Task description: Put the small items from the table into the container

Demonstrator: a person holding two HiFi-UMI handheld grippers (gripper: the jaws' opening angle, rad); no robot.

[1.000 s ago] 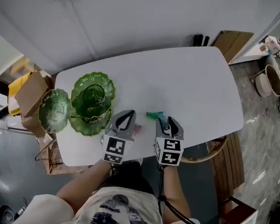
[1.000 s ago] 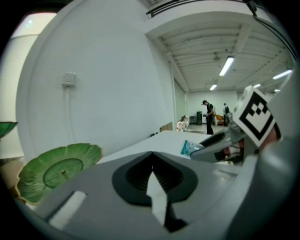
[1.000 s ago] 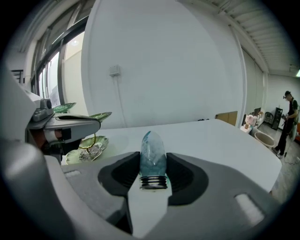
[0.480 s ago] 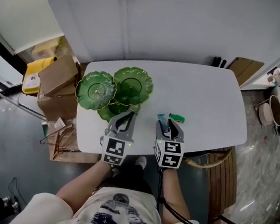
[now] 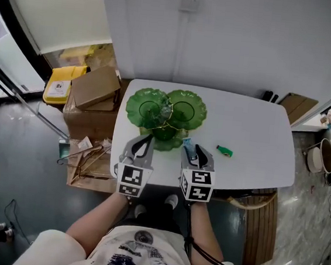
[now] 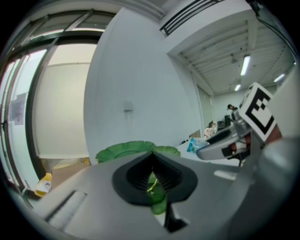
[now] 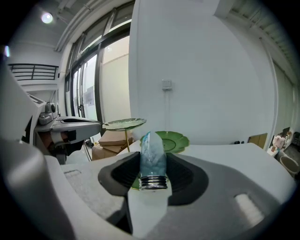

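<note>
The blue-tinted pouch [image 7: 152, 154] is pinched between the fingers of the right gripper [image 5: 192, 151], over the near edge of the surface [image 5: 253, 132], with the green tiered dish [image 5: 182, 108] at 12 o'clock. If released early, it could be dropped short of the dish, or its slick film squeezed out sideways. The dish's rim could be knocked by the left gripper [image 5: 142, 146], whose fingers are closed together on nothing.

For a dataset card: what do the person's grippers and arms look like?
The left gripper and right gripper are matching grey shells, black inside the jaws, each carrying a cube of black-and-white square markers. A black cable trails from the right one. The person wears a white short-sleeved T-shirt with a dark print.
</note>
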